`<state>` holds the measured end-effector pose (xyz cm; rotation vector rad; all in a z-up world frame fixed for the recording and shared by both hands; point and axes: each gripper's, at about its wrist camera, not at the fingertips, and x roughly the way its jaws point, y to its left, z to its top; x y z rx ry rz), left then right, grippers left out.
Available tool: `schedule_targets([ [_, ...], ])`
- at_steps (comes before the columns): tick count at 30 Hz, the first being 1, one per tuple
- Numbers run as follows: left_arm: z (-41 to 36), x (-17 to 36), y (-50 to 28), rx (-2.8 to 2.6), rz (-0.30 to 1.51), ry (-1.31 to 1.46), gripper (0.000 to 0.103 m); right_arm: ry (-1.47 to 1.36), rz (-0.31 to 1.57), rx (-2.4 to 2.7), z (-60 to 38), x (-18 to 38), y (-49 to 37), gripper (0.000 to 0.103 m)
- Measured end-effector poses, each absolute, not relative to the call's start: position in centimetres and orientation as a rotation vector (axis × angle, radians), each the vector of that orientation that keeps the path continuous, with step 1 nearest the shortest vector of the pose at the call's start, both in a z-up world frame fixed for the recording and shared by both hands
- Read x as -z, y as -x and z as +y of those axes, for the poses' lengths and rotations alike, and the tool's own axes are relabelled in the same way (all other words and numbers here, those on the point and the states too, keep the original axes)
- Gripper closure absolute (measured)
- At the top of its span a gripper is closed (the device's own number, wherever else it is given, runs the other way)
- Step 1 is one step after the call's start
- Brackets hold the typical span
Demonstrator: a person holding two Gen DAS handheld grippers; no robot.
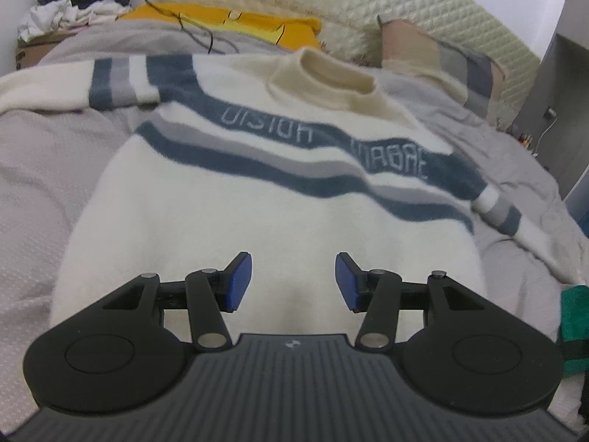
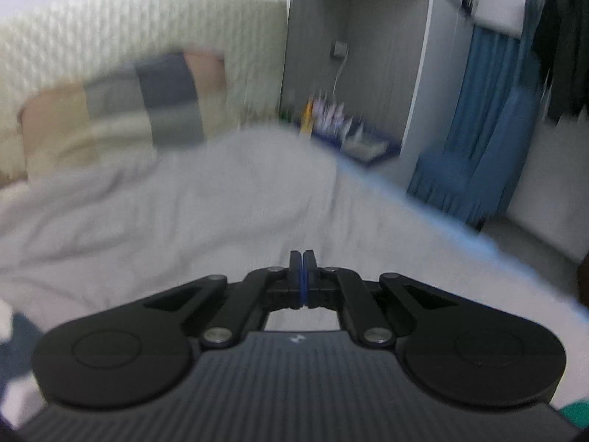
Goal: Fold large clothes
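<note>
A: What covers the bed [image 1: 44,169]?
B: A grey cover; the cream sweater [image 1: 228,217] with blue stripes lies flat on it, collar at the far end, near a quilted headboard [image 1: 423,11].
A: And the grippers?
B: The left gripper [image 1: 293,283] hovers over the hem, jaws spread, empty. The right gripper [image 2: 303,276], jaws pressed together on nothing, faces bare bedding and blue curtains [image 2: 478,140] on the right.

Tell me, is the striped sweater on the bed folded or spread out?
Spread out: the sweater lies flat on the bed, front up, both sleeves extended sideways.
</note>
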<state>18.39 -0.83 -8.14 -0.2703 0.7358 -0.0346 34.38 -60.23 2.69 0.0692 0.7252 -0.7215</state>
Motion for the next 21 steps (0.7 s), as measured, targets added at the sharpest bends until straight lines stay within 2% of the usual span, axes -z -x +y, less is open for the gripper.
schedule_targets([
  [6, 0.1, 10.5, -20.2, -0.013, 0.827, 0.292, 0.047, -0.274, 0.882, 0.709, -61.6, 10.3, -32.1, 0.100],
  [9, 0.4, 11.0, -20.3, -0.017, 0.839, 0.314, 0.047, -0.317, 0.897, 0.707, -61.2, 13.4, -31.0, 0.100],
  [13, 0.4, 10.7, -20.1, -0.020, 0.832, 0.317, 0.047, -0.283, 0.862, 0.700, -59.9, 12.0, -30.4, 0.097],
  [21, 1.9, 8.7, -18.1, -0.102, 0.755, 0.325, 0.047, -0.266, 0.733, 0.589, -50.8, 4.8, -26.4, 0.097],
])
